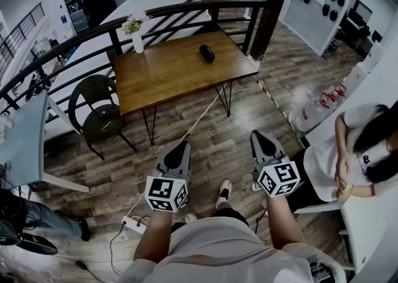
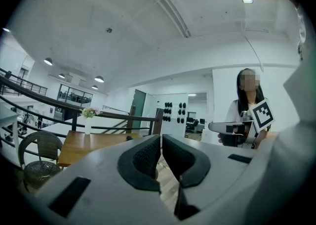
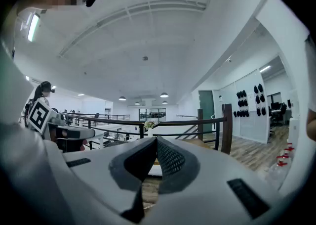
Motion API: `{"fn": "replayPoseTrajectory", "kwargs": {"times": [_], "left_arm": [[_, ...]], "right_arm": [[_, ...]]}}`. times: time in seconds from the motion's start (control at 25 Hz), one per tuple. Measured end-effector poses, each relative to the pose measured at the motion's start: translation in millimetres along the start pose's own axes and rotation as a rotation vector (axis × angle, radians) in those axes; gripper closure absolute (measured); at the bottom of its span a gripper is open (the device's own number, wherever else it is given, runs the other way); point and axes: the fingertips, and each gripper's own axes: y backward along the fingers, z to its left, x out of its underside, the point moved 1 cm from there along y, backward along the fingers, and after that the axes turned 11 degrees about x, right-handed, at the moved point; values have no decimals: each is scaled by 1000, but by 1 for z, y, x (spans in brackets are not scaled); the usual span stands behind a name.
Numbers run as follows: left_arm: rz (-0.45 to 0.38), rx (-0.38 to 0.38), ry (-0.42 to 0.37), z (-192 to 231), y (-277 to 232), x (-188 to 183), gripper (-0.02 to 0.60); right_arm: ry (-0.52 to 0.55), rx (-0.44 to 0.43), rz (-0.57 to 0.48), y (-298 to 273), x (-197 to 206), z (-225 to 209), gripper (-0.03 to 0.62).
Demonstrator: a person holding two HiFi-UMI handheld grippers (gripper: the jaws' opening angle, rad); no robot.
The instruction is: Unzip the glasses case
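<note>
Left arm: bare forearm reaches straight out from the bottom edge of the head view, and the left tool (image 1: 179,148) is held level, nose aimed at the table (image 1: 155,86).
Left tool state: pressed together, the dark ribbed pads meeting at the tips with nothing between them.
Right arm: forearm stretched forward alongside the left, and the right tool (image 1: 259,136) points the same way, tipped just a touch down.
Right tool state: jaws closed on each other and empty, with the railing (image 3: 197,121) showing beyond the tips.
Spacing: the two tools ride side by side and apart over the wooden floor (image 1: 211,132), with a white shoe (image 1: 224,192) below and between them.
Glasses case: there it is, the dark oblong glasses case (image 1: 206,53) lying on the table towards its far right part, well apart from both tools.
Vase: a white vase (image 1: 137,42) with flowers stands at the table's far left corner, well apart from the case.
Markings: the left marker cube (image 1: 166,193) and right marker cube (image 1: 278,178) show black-and-white square patterns.
Shirt print: the seated person (image 1: 348,151) on the right has a dark print on a white shirt, too small to read.
</note>
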Motion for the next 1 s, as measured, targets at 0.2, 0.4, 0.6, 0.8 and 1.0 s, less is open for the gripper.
{"fn": "replayPoseTrajectory", "kwargs": {"times": [0.2,0.4,0.6,0.8,1.0], "left_arm": [[3,-1,0,-6,-2,-1,558],[6,0,0,-7,-3,1,558],[8,5,4,-9,-6,1,558],[21,20,-9,-9,-6,-2,558],[44,34,-23,-9,-13,0,558]], "right_arm": [[-1,-4,2,3,-1,-4,542],[4,-8,2,3,0,-5,542],[9,-6,6,5,2,-8,542],[-13,15,-15,8,0,-12,542],[-41,17,-13,5,6,-15,543]]}}
